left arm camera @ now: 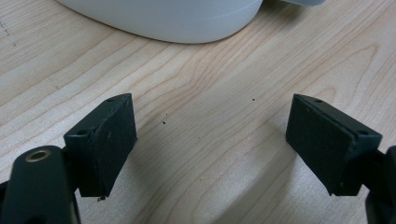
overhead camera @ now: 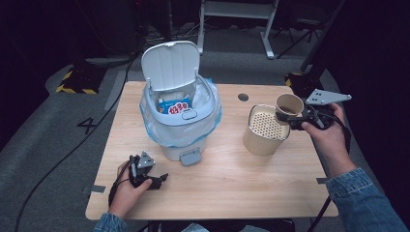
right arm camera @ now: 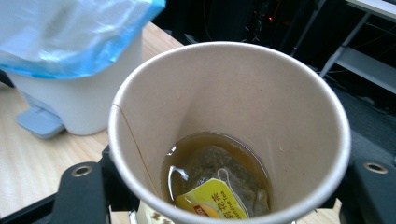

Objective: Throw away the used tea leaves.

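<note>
My right gripper (overhead camera: 294,115) is shut on a brown paper cup (overhead camera: 289,105) and holds it above the right rim of a beige cylinder with a perforated top (overhead camera: 265,129). In the right gripper view the cup (right arm camera: 224,107) holds brown tea, a soaked tea bag (right arm camera: 212,170) and its yellow tag (right arm camera: 212,198). A white pedal bin (overhead camera: 180,113) with a blue liner and raised lid (overhead camera: 170,65) stands mid-table, packaging inside. My left gripper (overhead camera: 153,181) rests on the wooden table near the front left, open. Its jaws (left arm camera: 210,149) stand wide apart over bare wood, the bin's base (left arm camera: 177,21) just ahead.
The wooden table (overhead camera: 217,193) has a round cable hole (overhead camera: 243,97) at the back right. The bin's grey foot pedal (overhead camera: 190,157) faces the front edge. Cables run over the grey floor (overhead camera: 63,145) to the left. A white desk frame (overhead camera: 237,14) stands behind.
</note>
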Motion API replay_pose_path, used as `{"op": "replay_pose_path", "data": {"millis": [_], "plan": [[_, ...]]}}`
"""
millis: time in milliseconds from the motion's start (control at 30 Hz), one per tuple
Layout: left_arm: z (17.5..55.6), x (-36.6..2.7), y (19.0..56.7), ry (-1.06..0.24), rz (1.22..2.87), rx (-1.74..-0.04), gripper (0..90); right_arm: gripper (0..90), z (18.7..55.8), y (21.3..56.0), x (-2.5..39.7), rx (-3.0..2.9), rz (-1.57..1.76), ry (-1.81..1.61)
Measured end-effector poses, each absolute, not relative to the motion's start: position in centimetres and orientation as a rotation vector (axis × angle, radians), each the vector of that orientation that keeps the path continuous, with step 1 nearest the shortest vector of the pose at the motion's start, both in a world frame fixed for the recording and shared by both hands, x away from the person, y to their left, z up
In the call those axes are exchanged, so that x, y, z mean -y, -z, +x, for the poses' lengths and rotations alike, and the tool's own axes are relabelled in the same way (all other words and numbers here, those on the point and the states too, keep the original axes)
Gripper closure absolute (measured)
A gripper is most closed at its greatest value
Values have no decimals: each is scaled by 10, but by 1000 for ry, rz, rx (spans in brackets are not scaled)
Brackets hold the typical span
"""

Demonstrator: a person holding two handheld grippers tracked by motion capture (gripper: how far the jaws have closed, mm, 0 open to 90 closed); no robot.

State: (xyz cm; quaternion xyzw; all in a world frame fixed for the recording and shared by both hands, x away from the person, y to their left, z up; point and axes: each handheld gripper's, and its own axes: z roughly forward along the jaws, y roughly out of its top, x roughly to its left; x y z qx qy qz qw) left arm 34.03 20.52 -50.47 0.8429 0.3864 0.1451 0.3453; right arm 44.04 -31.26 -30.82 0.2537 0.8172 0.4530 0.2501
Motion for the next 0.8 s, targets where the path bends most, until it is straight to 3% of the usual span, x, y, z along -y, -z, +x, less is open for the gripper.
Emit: {"op": "replay_pose_path", "data": {"millis": [800], "plan": [[340,-205,505,-377,2190,-1003,167,318,463,327,313,-2211,568,-887]]}}
